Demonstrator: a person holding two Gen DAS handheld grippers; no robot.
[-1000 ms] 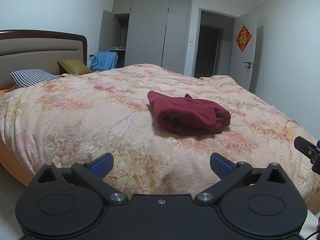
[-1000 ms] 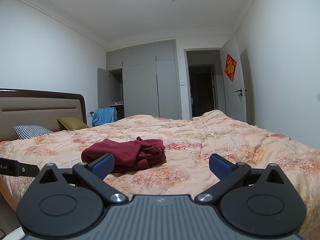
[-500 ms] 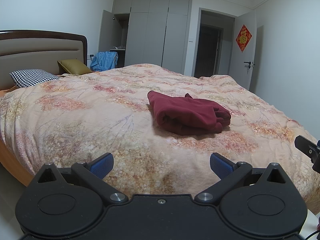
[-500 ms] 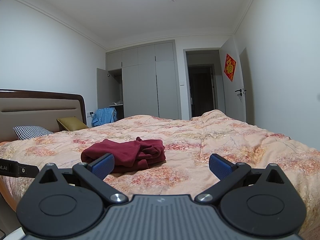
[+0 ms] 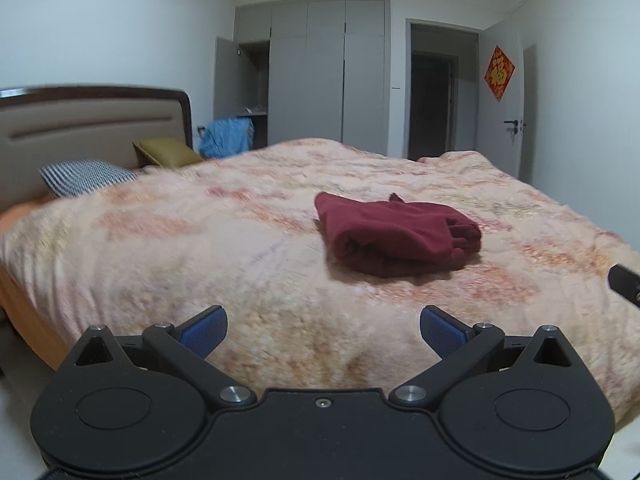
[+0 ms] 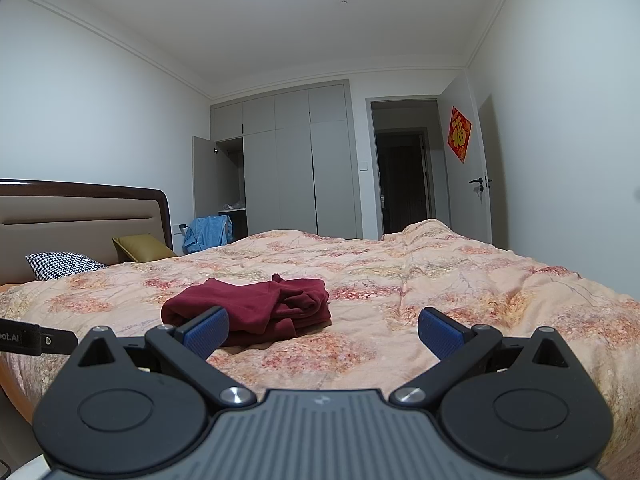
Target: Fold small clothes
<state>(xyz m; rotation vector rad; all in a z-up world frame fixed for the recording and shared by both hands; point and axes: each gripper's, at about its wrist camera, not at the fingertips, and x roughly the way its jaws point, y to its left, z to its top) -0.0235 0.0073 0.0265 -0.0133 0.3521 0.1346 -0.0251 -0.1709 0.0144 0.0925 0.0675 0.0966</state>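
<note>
A dark red garment (image 5: 396,234) lies folded in a thick bundle on the floral bedspread (image 5: 200,248), a little right of the middle in the left wrist view. It also shows in the right wrist view (image 6: 256,306), left of centre. My left gripper (image 5: 323,330) is open and empty, held back from the bed's near edge, well short of the garment. My right gripper (image 6: 323,330) is open and empty, low over the near edge of the bedspread (image 6: 460,280); its left finger overlaps the garment's near side in view.
A headboard (image 5: 80,124), a checked pillow (image 5: 86,174) and an olive cushion (image 5: 166,150) are at the left. A grey wardrobe (image 5: 324,76), blue clothes (image 5: 226,136) and an open doorway (image 5: 434,104) stand behind the bed. The other gripper's tip (image 5: 626,280) shows at right.
The left wrist view has tilted up and is blurred by motion, so the bed and garment sit lower in it. The right gripper has barely moved. Both stay open.
</note>
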